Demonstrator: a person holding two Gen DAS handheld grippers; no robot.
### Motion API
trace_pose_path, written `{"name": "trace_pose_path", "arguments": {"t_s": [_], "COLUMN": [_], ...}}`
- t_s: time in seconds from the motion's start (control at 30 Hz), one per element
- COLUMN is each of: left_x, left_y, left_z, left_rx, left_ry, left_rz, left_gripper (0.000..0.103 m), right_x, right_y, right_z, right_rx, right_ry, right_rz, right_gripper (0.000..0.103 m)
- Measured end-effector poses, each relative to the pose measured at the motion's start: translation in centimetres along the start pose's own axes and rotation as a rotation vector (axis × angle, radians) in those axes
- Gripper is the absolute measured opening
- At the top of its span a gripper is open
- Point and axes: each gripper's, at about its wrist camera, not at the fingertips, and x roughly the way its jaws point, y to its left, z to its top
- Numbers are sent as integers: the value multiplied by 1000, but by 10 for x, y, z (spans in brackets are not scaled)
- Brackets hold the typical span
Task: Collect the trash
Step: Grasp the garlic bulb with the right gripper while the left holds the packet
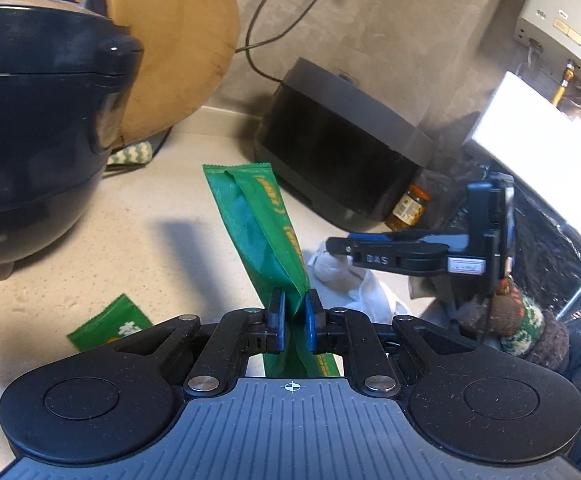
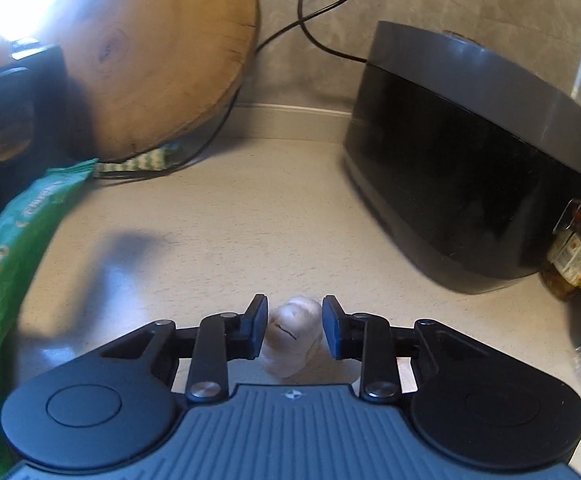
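Left wrist view first: the left gripper (image 1: 293,322) has its blue pads pinched narrow on a long green wrapper (image 1: 258,232), which sticks up and away from the jaws toward the far side of the beige counter (image 1: 110,248). The yellow print on it is too blurry to read. A second green wrapper (image 1: 108,326) lies flat on the counter, near left of the gripper, untouched. To the right, the right gripper (image 1: 336,246) comes in sideways, pointing left, with "DAS" legible on its black body. Its tip sits over a crumpled white tissue (image 1: 330,270). Behind it there's a hand in a knitted glove (image 1: 526,320). A black cooker (image 1: 42,120) stands far left, a grey appliance (image 1: 342,136) far right, and a jar (image 1: 408,208) beside it whose label I can't read.

Right wrist view: the right gripper (image 2: 295,326) angles down at the counter (image 2: 230,220), with the white tissue (image 2: 292,338) right between its pads. The jaws are narrow and look closed against the wad on both sides. The held green wrapper (image 2: 14,232) blurs along the left edge. A round wooden board (image 2: 150,68) leans against the far wall.
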Motion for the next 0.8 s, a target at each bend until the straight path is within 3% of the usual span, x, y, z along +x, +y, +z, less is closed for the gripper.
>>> {"name": "trace_pose_path", "arguments": {"t_s": [0.13,0.2,0.37,0.47,0.53,0.63,0.73,0.8], "left_x": [-3,-2,3,6,4,2,0,0], "left_y": [2,2,2,5,5,6,6,6], "left_z": [-1,-1,-3,-2,-3,-3,-4,-6], "left_rx": [-6,-3,3,-6,-11,-14,-9,-3], "left_ry": [3,6,20,25,22,20,20,25], "left_rz": [4,3,8,18,26,43,65,82], "left_gripper": [13,13,13,13,13,13,13,13], "right_x": [-16,-28,-47,-33,-11,31,58,64], "right_y": [-7,-10,-7,1,6,12,13,7], "right_z": [-7,-10,-12,-10,-5,3,7,6], "right_rx": [64,78,38,37,48,104,124,146], "right_ry": [14,3,-66,-92,-85,-6,56,77], "right_rz": [129,177,116,87,85,101,57,64], "right_gripper": [30,36,68,75,76,77,75,54]}}
